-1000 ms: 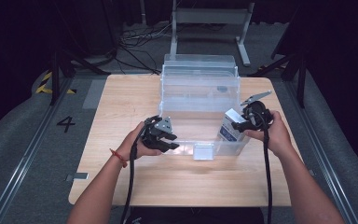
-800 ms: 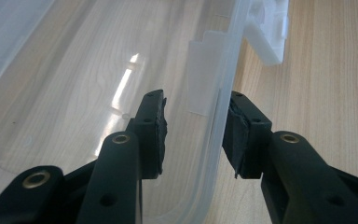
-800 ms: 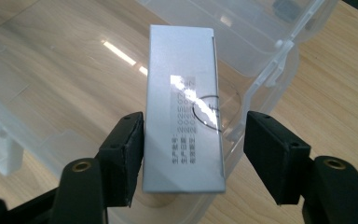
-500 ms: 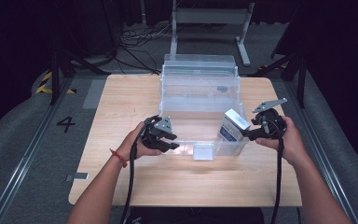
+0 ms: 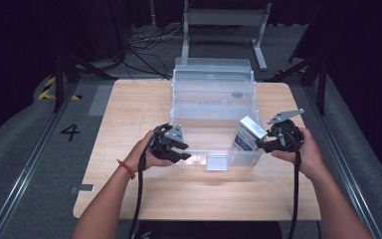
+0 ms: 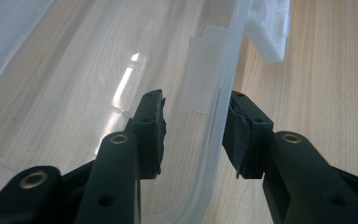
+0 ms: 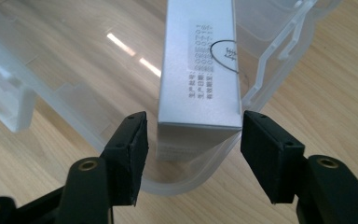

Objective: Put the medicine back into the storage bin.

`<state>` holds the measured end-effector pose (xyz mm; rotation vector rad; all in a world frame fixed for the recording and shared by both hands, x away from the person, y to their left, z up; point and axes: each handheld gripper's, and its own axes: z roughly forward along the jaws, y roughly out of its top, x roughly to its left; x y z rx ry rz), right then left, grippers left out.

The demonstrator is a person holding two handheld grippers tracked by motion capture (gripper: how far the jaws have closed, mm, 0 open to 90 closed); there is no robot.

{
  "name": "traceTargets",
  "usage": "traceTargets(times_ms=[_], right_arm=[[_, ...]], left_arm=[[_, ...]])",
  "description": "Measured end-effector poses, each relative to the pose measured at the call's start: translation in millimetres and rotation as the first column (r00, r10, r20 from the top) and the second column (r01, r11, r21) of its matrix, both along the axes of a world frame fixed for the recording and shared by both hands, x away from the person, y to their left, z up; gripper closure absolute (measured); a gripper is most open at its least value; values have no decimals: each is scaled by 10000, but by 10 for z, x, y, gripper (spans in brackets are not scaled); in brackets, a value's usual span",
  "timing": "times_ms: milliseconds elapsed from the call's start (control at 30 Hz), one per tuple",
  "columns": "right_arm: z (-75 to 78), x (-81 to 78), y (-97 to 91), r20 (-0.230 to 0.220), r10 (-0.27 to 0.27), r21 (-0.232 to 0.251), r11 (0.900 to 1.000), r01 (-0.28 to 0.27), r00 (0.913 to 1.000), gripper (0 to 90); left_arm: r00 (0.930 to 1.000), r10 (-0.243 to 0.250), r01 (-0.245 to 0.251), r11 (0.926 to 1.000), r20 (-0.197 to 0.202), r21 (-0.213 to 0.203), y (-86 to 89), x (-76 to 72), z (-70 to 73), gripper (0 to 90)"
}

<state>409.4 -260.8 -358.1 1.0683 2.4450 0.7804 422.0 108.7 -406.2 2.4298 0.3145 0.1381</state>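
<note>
A person steadies a clear plastic bin [image 5: 214, 107] on the bench [image 5: 129, 104]: the left claw [image 6: 193, 126] straddles its front wall, pads slightly apart. The right claw [image 7: 193, 151], which has just been closing a little, stands apart around a silver box [image 7: 200, 70] leaning inside the bin's near right corner. Next, probably, backing the right claw clear.

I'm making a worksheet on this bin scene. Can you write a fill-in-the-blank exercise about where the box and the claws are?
1. The silver box leans inside the clear plastic ____, at a near corner.
2. The right claw has its pads on either side of the box, with a gap on each side, so the claw is ____.
3. The left claw straddles the bin's near ____, one pad inside and one outside.
4. The bin stands on a ____ table.

Missing words: bin; open; wall; wooden
</note>
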Motion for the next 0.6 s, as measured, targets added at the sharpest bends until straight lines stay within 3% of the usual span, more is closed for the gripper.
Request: traceTargets(times_ms=[333, 600], right_arm=[[6, 45, 98, 383, -232, 130, 9997, 227, 9990, 519], [1, 55, 102, 227, -551, 548, 9970, 538, 9982, 548]], left_arm=[[10000, 11, -11, 10000, 22, -88, 7, 5, -2, 613], [10000, -43, 43, 10000, 61, -54, 11, 6, -7, 643]])
